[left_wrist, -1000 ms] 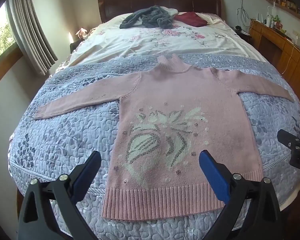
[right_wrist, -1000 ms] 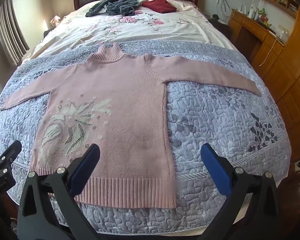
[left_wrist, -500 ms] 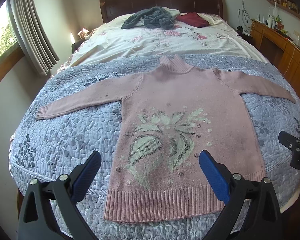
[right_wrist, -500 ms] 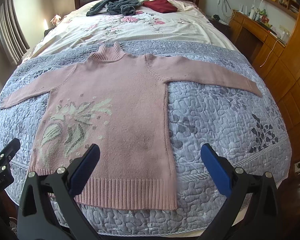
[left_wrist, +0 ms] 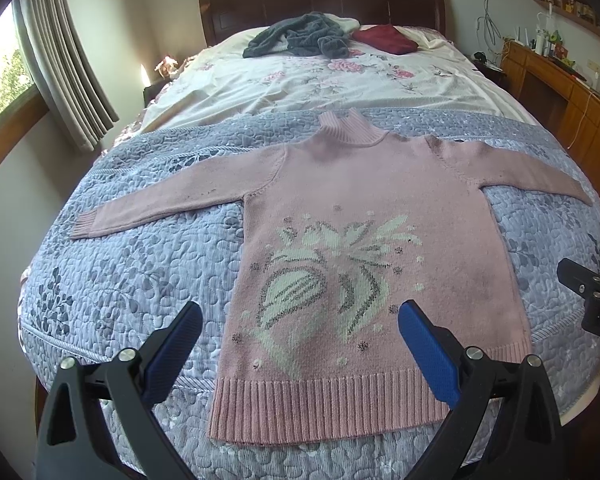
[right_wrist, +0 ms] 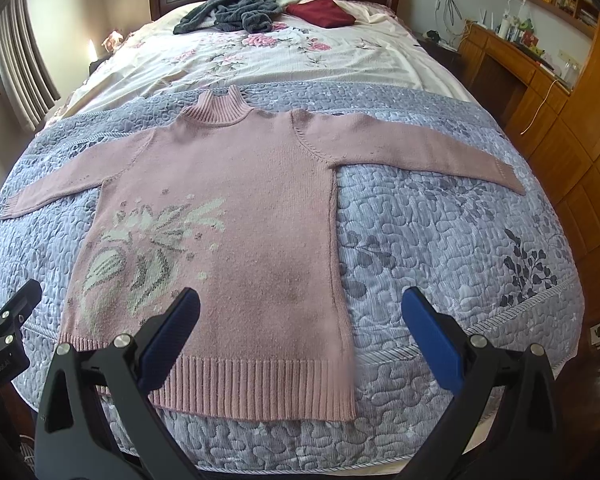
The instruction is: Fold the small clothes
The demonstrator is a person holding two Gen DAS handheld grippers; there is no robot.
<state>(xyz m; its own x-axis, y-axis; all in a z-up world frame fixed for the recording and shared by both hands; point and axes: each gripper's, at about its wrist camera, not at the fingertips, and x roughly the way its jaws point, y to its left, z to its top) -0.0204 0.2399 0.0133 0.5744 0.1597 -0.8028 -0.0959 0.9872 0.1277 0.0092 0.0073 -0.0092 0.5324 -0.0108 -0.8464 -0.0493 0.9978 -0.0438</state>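
A pink sweater (left_wrist: 364, 248) is laid flat, front up, on the grey-blue quilt (left_wrist: 140, 264) at the foot end of the bed (right_wrist: 500, 360), both sleeves stretched straight out to the sides and the ribbed collar pointing toward the headboard (left_wrist: 320, 4). It has a pale leaf-and-flower pattern knitted on the front, and the ribbed hem sits close to the foot edge of the quilt. The left gripper (left_wrist: 298, 350) hangs above the hem area with its blue-padded jaws spread wide, nothing between them and not touching the cloth. The right gripper (right_wrist: 300, 334) is the same deal, wide open and empty, sitting over the sweater's lower right corner with one pad over the knit and the other over bare quilt. Each gripper peeks into the edge of the other camera's picture, so they're side by side. Further up the bed there's a floral sheet (right_wrist: 260, 60), and on it near the headboard a crumpled dark grey garment (left_wrist: 300, 36) right beside a folded dark red one (left_wrist: 384, 38). A wooden desk (right_wrist: 512, 60) with small clutter stands along the right wall, and curtains (left_wrist: 60, 60) hang by the window on the left.
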